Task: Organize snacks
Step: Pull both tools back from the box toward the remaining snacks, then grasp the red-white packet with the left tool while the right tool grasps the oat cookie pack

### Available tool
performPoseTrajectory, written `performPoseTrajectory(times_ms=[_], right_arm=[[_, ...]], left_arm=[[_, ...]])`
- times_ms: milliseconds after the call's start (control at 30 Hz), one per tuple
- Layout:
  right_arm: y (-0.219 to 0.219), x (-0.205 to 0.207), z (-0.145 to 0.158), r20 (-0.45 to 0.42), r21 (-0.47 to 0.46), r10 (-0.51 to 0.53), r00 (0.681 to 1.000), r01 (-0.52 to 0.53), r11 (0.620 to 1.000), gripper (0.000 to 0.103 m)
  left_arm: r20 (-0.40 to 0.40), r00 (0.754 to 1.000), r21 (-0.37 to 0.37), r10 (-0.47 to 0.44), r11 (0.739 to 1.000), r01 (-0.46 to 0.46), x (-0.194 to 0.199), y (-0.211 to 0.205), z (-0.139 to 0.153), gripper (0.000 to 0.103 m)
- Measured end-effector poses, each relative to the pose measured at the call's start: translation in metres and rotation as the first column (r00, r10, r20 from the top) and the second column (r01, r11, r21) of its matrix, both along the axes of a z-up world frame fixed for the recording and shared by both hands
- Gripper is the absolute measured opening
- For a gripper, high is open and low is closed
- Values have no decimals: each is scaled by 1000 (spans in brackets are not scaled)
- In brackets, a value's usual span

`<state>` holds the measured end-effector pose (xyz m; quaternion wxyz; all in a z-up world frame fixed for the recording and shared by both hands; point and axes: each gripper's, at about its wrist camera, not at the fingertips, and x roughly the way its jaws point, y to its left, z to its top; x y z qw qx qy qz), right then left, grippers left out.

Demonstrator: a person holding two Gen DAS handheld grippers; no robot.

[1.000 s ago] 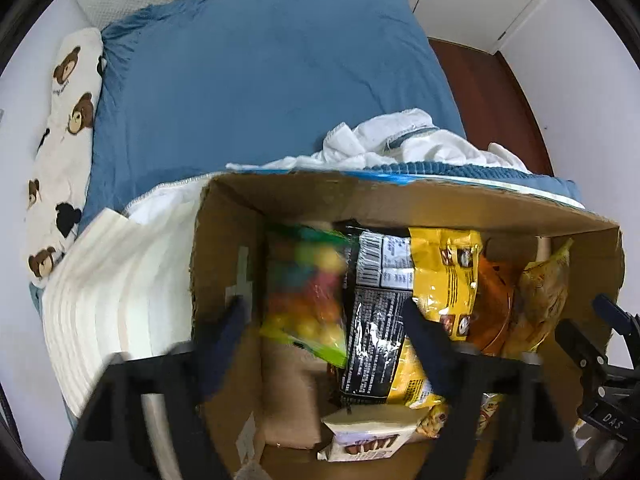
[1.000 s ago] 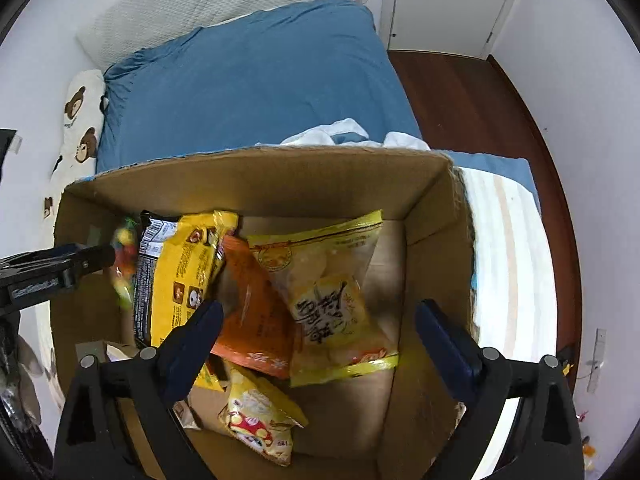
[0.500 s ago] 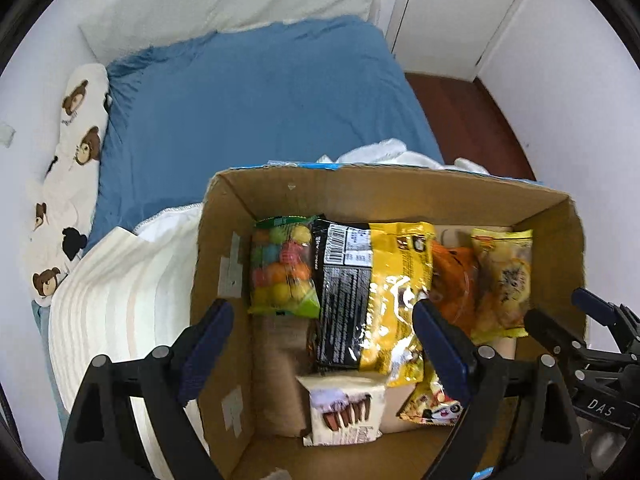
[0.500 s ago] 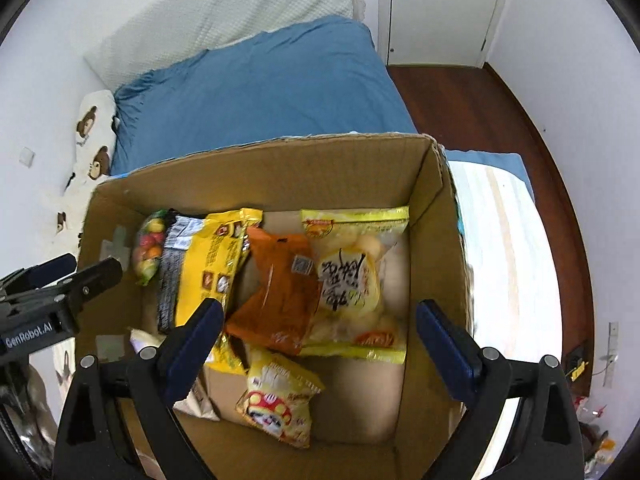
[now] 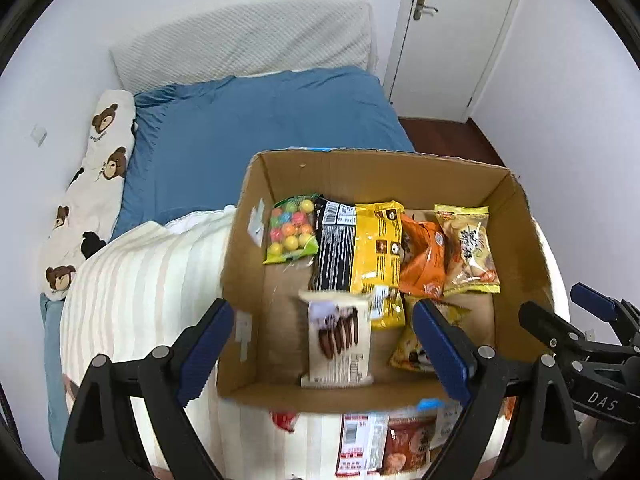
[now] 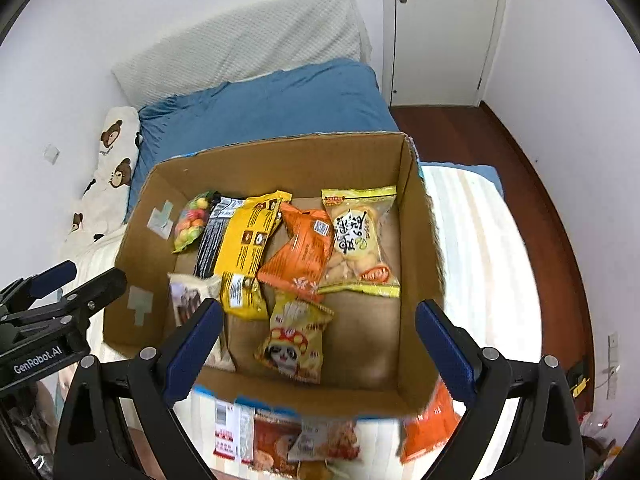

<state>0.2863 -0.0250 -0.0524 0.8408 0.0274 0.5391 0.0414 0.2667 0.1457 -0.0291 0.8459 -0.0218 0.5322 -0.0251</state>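
Note:
An open cardboard box (image 5: 244, 216) (image 6: 416, 216) sits on a striped blanket on the bed. Inside lie a candy ball bag (image 5: 290, 230), a black and yellow bag (image 5: 360, 248) (image 6: 240, 240), an orange bag (image 5: 424, 260) (image 6: 304, 248), a clear yellow biscuit bag (image 5: 468, 248) (image 6: 358, 244), a white chocolate biscuit pack (image 5: 338, 340) and a panda snack bag (image 6: 294, 340). More packets (image 6: 280, 436) (image 5: 392, 440) lie on the blanket in front of the box. My left gripper (image 5: 324, 352) and right gripper (image 6: 318, 350) are both open and empty, above the box's near edge.
The striped blanket (image 5: 140, 292) (image 6: 480, 264) lies around the box. A blue duvet (image 5: 260, 120) and a bear-print pillow (image 5: 96, 176) lie beyond. A white door (image 6: 440, 32) and wooden floor (image 6: 532, 184) are at the right.
Both grippers have pulled back and up from the box, so the whole box and the packets in front of it now show. The candy ball bag now lies in the box's far left corner.

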Motion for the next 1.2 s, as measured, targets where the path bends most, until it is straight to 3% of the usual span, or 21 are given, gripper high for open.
performPoseTrajectory(times_ms=[433, 733, 900, 1133, 1200], right_arm=[[-3, -80, 55, 119, 17, 9, 993, -11, 1000, 99], [-12, -114, 66, 127, 67, -20, 992, 12, 998, 99], [-29, -127, 38, 56, 102, -66, 996, 60, 993, 99], [-45, -122, -44, -117, 135, -101, 988, 117, 984, 97], [-45, -117, -64, -152, 126, -98, 983, 118, 985, 88]], left_arm=[[126, 992, 7, 1, 1000, -2, -73, 3, 49, 92], [127, 992, -15, -6, 1000, 8, -107, -3, 58, 92], [54, 999, -3, -3, 1000, 3, -121, -9, 29, 92], [-172, 984, 15, -35, 999, 38, -115, -28, -64, 91], [-239, 970, 7, -49, 999, 52, -109, -35, -93, 91]])
